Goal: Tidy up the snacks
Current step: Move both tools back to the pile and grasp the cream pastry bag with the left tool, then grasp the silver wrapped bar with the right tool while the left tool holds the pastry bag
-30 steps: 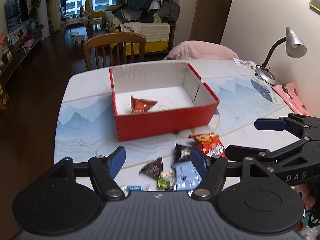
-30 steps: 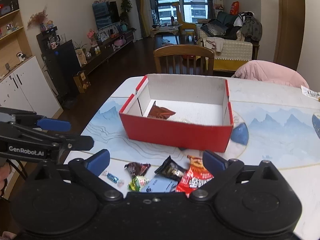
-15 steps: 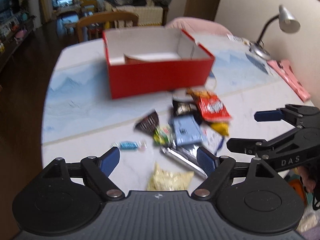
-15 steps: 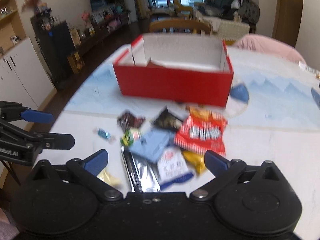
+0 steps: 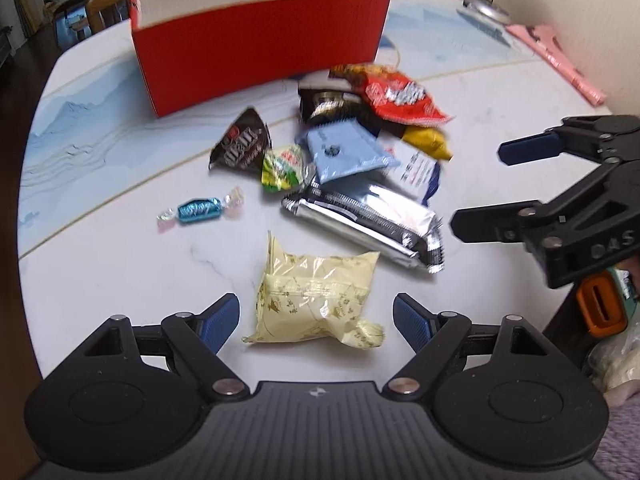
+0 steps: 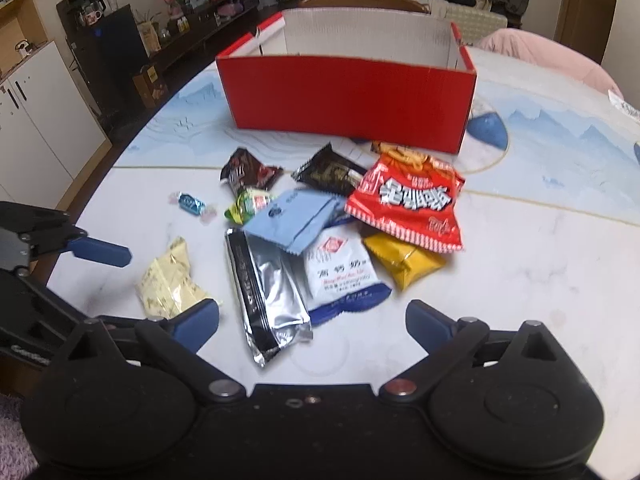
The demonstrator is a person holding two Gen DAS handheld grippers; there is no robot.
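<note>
Snacks lie scattered on the desk (image 5: 120, 272) before the red box (image 5: 260, 44), and the left gripper (image 5: 316, 320), fingers spread and empty, should straddle the pale yellow packet (image 5: 316, 296) squarely before pinching, while the right gripper (image 6: 312, 320) hangs open over the silver packet (image 6: 268, 292).

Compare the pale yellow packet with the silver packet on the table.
The pale yellow packet is puffy and crinkled; the silver packet is long, flat and shiny with a black stripe. The pale yellow packet lies alone, between the open left gripper's fingers; the silver packet sits partly under the light blue packet in the pile. Both are sealed and lie on the table, outside the red box.
</note>
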